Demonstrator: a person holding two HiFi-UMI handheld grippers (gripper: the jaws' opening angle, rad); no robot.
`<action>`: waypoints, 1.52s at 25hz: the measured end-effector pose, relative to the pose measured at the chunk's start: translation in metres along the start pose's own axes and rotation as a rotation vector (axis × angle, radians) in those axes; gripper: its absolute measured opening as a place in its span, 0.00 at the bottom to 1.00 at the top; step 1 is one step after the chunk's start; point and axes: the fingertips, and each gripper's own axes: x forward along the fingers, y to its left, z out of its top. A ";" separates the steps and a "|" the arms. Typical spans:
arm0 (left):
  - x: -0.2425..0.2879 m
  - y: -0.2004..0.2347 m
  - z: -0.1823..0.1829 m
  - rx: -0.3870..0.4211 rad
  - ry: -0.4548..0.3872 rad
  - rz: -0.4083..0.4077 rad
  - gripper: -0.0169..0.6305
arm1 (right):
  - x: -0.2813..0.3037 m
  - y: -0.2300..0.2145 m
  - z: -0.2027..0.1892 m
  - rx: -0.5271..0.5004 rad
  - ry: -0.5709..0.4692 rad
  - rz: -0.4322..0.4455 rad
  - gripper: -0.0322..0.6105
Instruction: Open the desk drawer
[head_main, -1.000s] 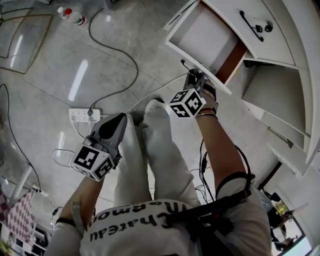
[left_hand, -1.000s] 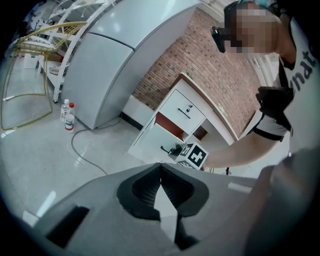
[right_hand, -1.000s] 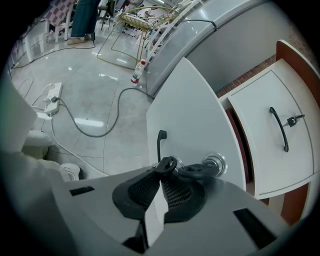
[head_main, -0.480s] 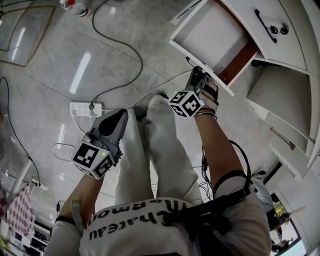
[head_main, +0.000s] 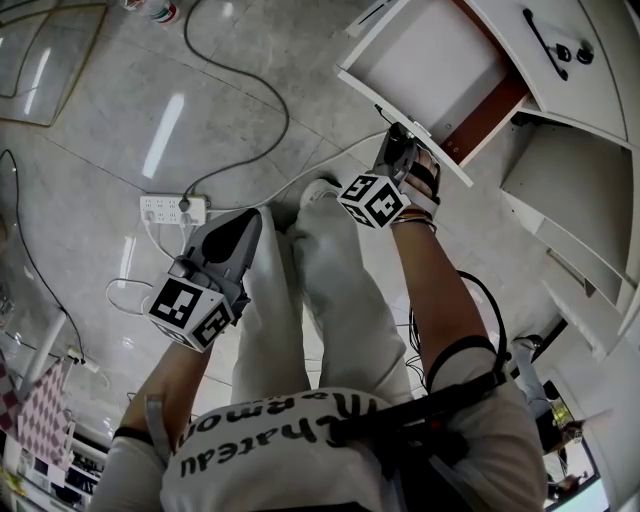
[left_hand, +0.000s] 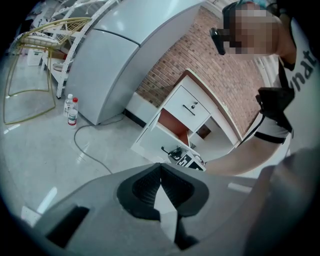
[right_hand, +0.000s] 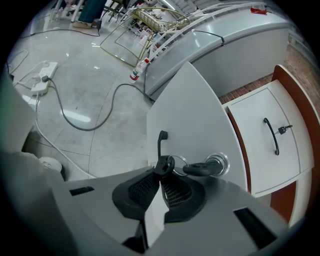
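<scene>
The white desk drawer (head_main: 425, 65) stands pulled out at the upper right of the head view, its red-brown side wall showing. My right gripper (head_main: 393, 140) is at the drawer front (right_hand: 192, 125), shut on the lower end of its black handle (right_hand: 161, 145). Right beside the pads, a key with a ring (right_hand: 202, 168) sits in the lock. The upper drawer (right_hand: 260, 137) above stays closed, with its own black handle. My left gripper (head_main: 235, 235) hangs over the person's left leg, far from the desk, shut with nothing in it; its own view shows the desk (left_hand: 187, 107) in the distance.
A power strip (head_main: 173, 209) and cables (head_main: 250, 100) lie on the tiled floor to the left. The person's legs and a white shoe (head_main: 318, 190) are just before the drawer. A grey chest freezer (right_hand: 240, 40), a bottle (right_hand: 139, 70) and a wire rack (right_hand: 150, 20) stand beyond.
The right gripper has tilted a little while staying shut on the handle, and the drawer sits slightly higher and further right in the head view. The left gripper has kept still.
</scene>
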 end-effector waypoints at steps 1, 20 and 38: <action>0.001 0.000 0.001 -0.002 -0.003 0.000 0.05 | 0.001 -0.001 0.000 0.001 0.001 -0.004 0.09; -0.036 -0.030 0.038 -0.037 0.021 0.046 0.05 | -0.023 -0.001 -0.021 0.039 0.136 0.116 0.09; -0.033 -0.080 0.113 0.045 0.015 -0.033 0.05 | -0.073 -0.017 -0.025 0.387 0.203 0.327 0.09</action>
